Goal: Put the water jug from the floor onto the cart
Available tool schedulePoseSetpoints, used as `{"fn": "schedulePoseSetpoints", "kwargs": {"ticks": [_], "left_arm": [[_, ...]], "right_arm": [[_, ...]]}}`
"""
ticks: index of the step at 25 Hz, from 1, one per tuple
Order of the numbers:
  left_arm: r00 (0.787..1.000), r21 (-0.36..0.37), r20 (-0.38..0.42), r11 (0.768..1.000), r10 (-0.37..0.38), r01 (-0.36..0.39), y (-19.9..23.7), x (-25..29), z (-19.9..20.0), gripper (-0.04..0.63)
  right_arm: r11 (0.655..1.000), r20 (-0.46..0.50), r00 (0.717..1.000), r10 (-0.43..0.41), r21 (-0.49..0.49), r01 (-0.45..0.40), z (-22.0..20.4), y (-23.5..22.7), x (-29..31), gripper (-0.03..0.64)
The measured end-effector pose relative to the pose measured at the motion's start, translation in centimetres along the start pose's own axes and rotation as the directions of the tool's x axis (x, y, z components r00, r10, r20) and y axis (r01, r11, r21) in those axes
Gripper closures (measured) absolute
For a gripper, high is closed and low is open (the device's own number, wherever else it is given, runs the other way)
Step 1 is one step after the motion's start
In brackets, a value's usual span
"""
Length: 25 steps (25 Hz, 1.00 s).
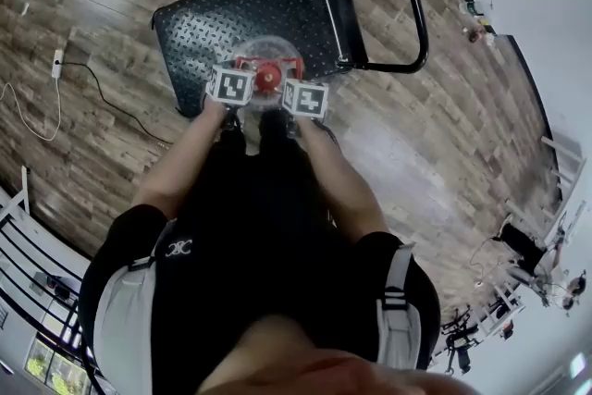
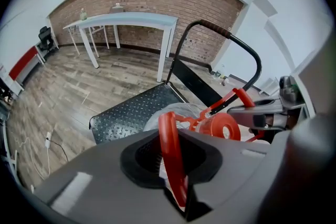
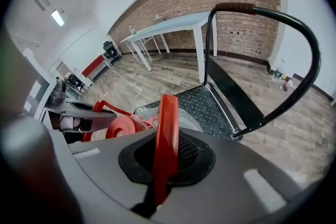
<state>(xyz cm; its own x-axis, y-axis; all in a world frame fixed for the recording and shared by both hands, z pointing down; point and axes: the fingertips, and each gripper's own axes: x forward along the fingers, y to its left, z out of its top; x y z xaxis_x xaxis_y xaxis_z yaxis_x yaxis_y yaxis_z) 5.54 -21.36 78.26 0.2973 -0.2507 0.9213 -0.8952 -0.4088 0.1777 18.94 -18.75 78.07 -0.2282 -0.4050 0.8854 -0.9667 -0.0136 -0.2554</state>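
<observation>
A clear water jug [image 1: 266, 58] with a red cap [image 1: 268, 77] hangs over the near edge of the cart's black studded platform [image 1: 231, 9]. My left gripper [image 1: 242, 77] is shut on one red carrying handle [image 2: 169, 149], which runs between its jaws in the left gripper view. On the other side, my right gripper [image 1: 292, 80] is shut on the second red handle [image 3: 165, 139]. Both point steeply down. The cap [image 2: 223, 126] shows beside each gripper, and the jug's body is mostly hidden behind the gripper housings. Whether the jug rests on the platform I cannot tell.
The cart's black push bar [image 1: 418, 9] with a red-wrapped grip rises at the platform's far side. A white table [image 2: 126, 19] stands by the brick wall. A cable with a plug [image 1: 57, 62] lies on the wooden floor at the left. The person's legs stand just behind the jug.
</observation>
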Motion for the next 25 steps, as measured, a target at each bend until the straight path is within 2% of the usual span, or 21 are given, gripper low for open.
{"fn": "schedulePoseSetpoints", "kwargs": {"ticks": [3, 10, 14, 18, 22, 25], "left_arm": [[1.0, 0.003, 0.008, 1.0, 0.02, -0.02, 0.8, 0.9, 0.1, 0.554], [0.999, -0.043, -0.036, 0.999, 0.02, -0.022, 1.2, 2.6, -0.4, 0.546], [1.0, -0.04, -0.018, 0.999, 0.017, -0.018, 1.6, 3.5, -0.1, 0.538], [0.998, -0.041, -0.064, 0.999, 0.001, -0.004, 1.3, 4.6, -1.5, 0.528], [0.999, -0.055, -0.052, 0.998, -0.004, 0.001, 1.4, 5.1, -1.8, 0.528], [0.999, -0.039, -0.046, 0.999, 0.014, -0.016, 1.9, 5.0, -1.5, 0.523]], "right_arm": [[1.0, -0.011, 1.0, -0.004, -0.026, 0.003, 0.0, 0.1, 1.1, 0.601], [0.999, -0.05, 0.999, -0.013, -0.052, 0.01, 0.4, -0.3, 3.0, 0.601], [0.997, -0.067, 0.997, -0.03, -0.077, 0.024, 0.2, -0.5, 4.2, 0.6], [0.995, -0.085, 0.995, -0.047, -0.095, 0.039, -0.7, -0.9, 5.1, 0.599], [0.995, -0.088, 0.995, -0.053, -0.087, 0.045, -0.8, -1.2, 5.4, 0.6], [0.995, -0.1, 0.993, -0.056, -0.092, 0.047, -0.7, -1.2, 5.8, 0.6]]}}
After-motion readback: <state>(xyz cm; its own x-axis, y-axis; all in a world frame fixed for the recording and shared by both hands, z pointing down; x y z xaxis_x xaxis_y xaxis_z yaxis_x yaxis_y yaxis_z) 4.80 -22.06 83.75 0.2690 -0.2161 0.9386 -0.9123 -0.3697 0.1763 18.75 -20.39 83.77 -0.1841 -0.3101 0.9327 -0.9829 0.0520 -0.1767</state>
